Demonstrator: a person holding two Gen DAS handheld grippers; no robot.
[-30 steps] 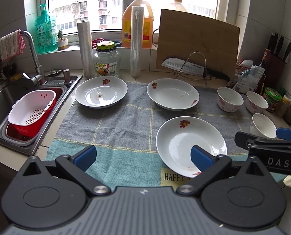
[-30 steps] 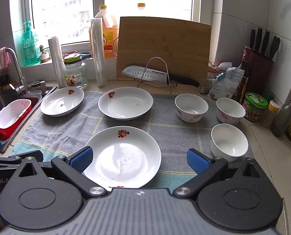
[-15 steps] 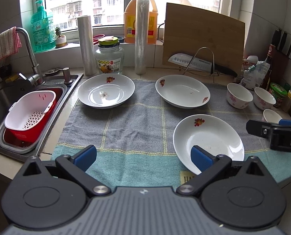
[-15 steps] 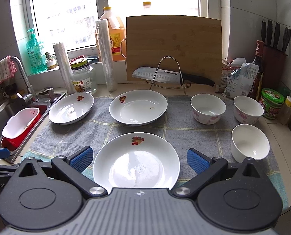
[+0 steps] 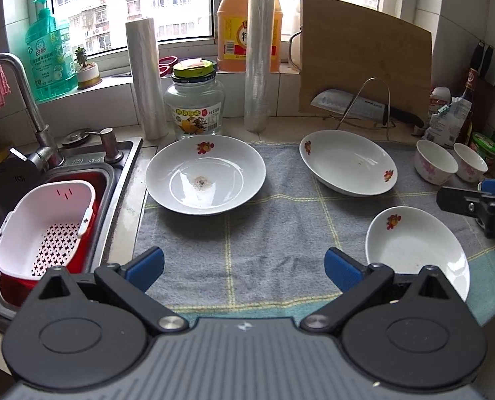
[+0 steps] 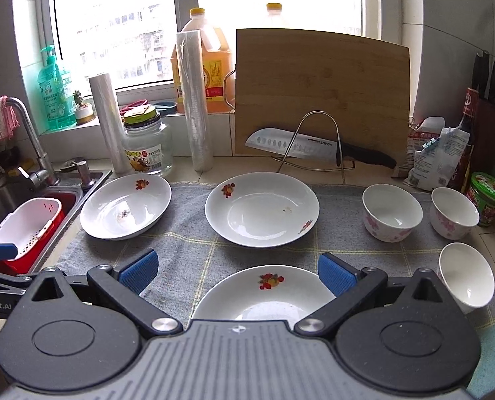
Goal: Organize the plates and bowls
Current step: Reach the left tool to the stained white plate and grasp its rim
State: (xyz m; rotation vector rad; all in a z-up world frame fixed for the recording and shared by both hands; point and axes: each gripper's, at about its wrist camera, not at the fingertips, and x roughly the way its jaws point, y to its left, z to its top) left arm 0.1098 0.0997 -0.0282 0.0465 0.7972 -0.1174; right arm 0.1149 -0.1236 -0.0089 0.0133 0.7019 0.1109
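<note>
Three white flower-printed plates lie on a grey towel (image 5: 274, 233): a far left plate (image 5: 205, 174) (image 6: 126, 206), a far middle plate (image 5: 347, 161) (image 6: 262, 208), and a near plate (image 5: 417, 250) (image 6: 264, 295). Three small bowls stand at the right: two flower-printed ones (image 6: 392, 212) (image 6: 454, 212) and a plain white one (image 6: 465, 275). My left gripper (image 5: 244, 268) hovers open over bare towel, short of the far left plate. My right gripper (image 6: 237, 273) is open above the near plate's far rim. Neither holds anything.
A sink (image 5: 90, 173) with a white colander (image 5: 44, 230) in a red basin lies at the left. Along the back stand a glass jar (image 5: 194, 103), two film rolls, oil jugs, a cutting board (image 6: 320, 90) and a knife (image 6: 314, 148) on a wire rack. Jars and bottles crowd the right.
Both grippers have moved forward and lower over the towel, the left one also shifting left toward the far left plate. Both stay open and no dish has moved.
</note>
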